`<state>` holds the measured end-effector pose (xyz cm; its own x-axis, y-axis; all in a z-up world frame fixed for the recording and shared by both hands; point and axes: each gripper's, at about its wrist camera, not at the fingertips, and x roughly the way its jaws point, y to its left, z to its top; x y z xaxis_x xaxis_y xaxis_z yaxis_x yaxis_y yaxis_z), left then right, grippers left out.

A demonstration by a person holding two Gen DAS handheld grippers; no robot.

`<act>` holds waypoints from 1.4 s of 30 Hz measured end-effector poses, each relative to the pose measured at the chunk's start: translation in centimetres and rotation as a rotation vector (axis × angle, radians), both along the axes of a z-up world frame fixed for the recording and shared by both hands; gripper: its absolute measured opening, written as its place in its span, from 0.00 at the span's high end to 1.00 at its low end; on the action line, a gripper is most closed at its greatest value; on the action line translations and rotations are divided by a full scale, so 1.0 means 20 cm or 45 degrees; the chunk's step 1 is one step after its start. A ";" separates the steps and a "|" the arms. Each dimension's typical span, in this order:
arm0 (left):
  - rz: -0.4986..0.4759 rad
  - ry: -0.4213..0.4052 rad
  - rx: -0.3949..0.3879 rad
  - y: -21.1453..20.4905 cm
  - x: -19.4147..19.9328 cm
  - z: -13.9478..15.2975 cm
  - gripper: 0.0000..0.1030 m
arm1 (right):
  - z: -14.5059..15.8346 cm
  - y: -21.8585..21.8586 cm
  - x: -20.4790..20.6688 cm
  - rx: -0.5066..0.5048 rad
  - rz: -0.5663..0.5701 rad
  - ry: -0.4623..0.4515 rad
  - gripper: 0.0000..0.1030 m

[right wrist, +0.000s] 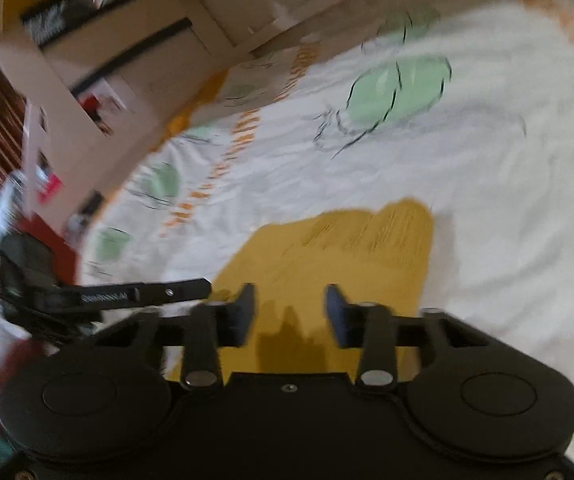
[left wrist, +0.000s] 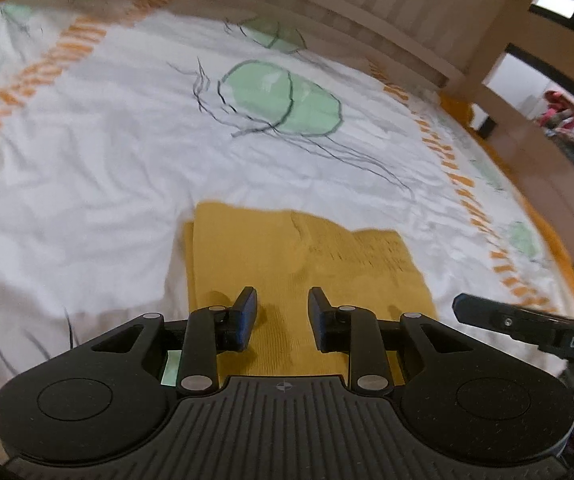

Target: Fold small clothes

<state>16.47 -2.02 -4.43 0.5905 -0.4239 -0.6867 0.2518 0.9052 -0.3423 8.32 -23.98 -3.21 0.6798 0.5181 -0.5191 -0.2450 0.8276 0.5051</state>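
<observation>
- We see a mustard-yellow garment [left wrist: 307, 264] lying flat on a white bedsheet [left wrist: 107, 168], folded to a rough rectangle w/ a second layer edge showing along its 9 o'clock side.
- Left gripper [left wrist: 283, 312] sits over the garment's near end; its jaws are parted w/ a clear gap, nothing between them, yellow fabric visible through the gap. Can't tell if the fingertips touch the cloth.
- At 3 o'clock in the left wrist view, one black finger of the right gripper [left wrist: 527, 324] pokes in, just beside the garment's near corner.
- Right wrist view is blurred. Right gripper [right wrist: 291, 312] also hangs over the garment [right wrist: 347, 256], jaws spread apart, holding nothing.
- At 9 o'clock in that view, a finger of the left gripper [right wrist: 147, 292] reaches in near the garment's edge.
- Sheet [right wrist: 507, 200] has green blob prints w/ dark scribble lines at approx 12 o'clock from the garment, plus orange dashed bands toward the sides.
- Pale wooden furniture [left wrist: 407, 4] runs along the far edge of the bed.
</observation>
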 end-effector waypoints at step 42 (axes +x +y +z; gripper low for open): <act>0.066 -0.115 0.400 -0.14 -0.33 0.00 0.00 | -0.03 0.15 -0.20 -0.387 -0.440 -0.022 0.00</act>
<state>9.90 -4.85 -4.41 0.6703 -0.1673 -0.7230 0.2189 0.9755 -0.0229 4.26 -21.01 -3.85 0.7956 0.0854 -0.5998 0.0652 0.9722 0.2248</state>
